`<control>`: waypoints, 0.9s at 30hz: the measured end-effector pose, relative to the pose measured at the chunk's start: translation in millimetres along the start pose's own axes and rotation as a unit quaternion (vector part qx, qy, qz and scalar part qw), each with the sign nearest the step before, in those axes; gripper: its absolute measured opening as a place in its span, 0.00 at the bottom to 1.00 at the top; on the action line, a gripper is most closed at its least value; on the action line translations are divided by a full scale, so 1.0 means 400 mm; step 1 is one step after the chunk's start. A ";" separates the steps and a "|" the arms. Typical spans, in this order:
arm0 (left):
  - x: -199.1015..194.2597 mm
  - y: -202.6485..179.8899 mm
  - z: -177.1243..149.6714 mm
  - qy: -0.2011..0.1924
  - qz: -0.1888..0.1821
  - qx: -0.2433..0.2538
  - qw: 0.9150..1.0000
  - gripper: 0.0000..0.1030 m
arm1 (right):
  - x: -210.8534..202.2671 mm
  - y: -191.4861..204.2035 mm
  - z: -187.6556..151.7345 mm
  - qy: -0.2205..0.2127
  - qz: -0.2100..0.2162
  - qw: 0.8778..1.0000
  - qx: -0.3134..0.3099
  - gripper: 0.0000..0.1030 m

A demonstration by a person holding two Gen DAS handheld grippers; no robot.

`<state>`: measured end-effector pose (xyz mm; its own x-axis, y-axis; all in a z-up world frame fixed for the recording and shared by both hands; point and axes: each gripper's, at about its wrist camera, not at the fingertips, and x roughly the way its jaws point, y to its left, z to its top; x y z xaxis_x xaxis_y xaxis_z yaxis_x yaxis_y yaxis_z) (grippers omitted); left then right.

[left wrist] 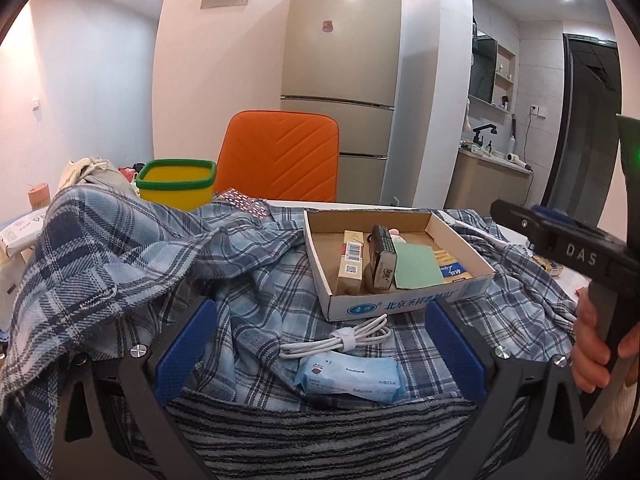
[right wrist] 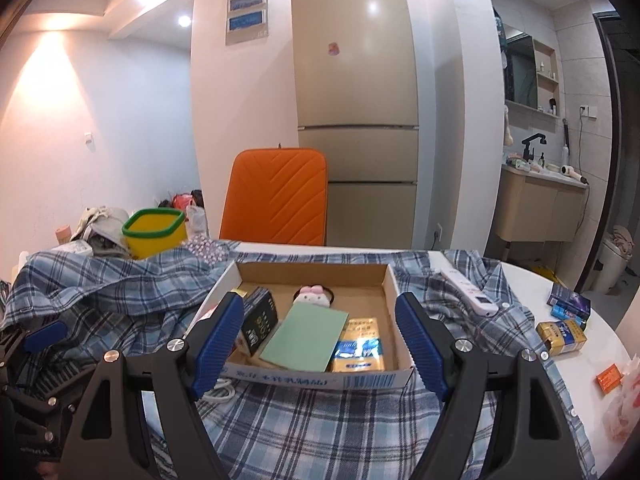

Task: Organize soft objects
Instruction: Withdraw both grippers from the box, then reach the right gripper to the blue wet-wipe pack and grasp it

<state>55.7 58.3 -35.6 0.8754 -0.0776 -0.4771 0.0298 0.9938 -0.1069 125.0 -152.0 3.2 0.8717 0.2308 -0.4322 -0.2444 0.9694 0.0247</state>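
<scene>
A blue plaid shirt (left wrist: pixel 120 248) lies rumpled over the table, also in the right wrist view (right wrist: pixel 320 424). A grey striped cloth (left wrist: pixel 320 432) lies at the near edge. A pack of wipes (left wrist: pixel 348 376) and a coiled white cable (left wrist: pixel 344 338) rest on the shirt. My left gripper (left wrist: pixel 320 344) is open and empty above them. My right gripper (right wrist: pixel 320 340) is open and empty, just above the near end of a cardboard box (right wrist: pixel 394 280). In the left wrist view the right gripper's body (left wrist: pixel 580 252) shows at the right.
The box (left wrist: pixel 404 304) holds small cartons, a green card (right wrist: pixel 304 336) and a pink plush hair tie (right wrist: pixel 310 294). A yellow tub (left wrist: pixel 176 184), an orange chair (left wrist: pixel 280 156), a white remote (right wrist: pixel 468 292) and several small packs (right wrist: pixel 560 332) are around.
</scene>
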 end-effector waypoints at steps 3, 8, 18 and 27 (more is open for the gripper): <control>-0.005 0.005 0.000 -0.006 -0.004 -0.004 1.000 1.00 | 0.004 0.013 -0.011 0.019 0.003 1.000 -0.002 0.78; 0.005 0.016 -0.006 0.003 -0.008 -0.016 1.000 1.00 | 0.038 0.031 -0.051 0.069 -0.004 0.997 -0.020 0.78; 0.025 0.041 -0.006 0.020 -0.012 -0.041 0.999 1.00 | 0.074 0.090 -0.105 0.130 0.045 0.989 -0.056 0.78; 0.023 0.052 -0.008 0.017 -0.003 -0.054 0.998 0.96 | 0.114 0.133 -0.119 0.188 0.097 0.976 -0.054 0.77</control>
<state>63.1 78.0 -44.9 0.8586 -0.0875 -0.5052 -0.0188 0.9793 -0.2015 131.6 -94.1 -58.2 0.5918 0.3420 -0.7300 -0.4500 0.8915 0.0529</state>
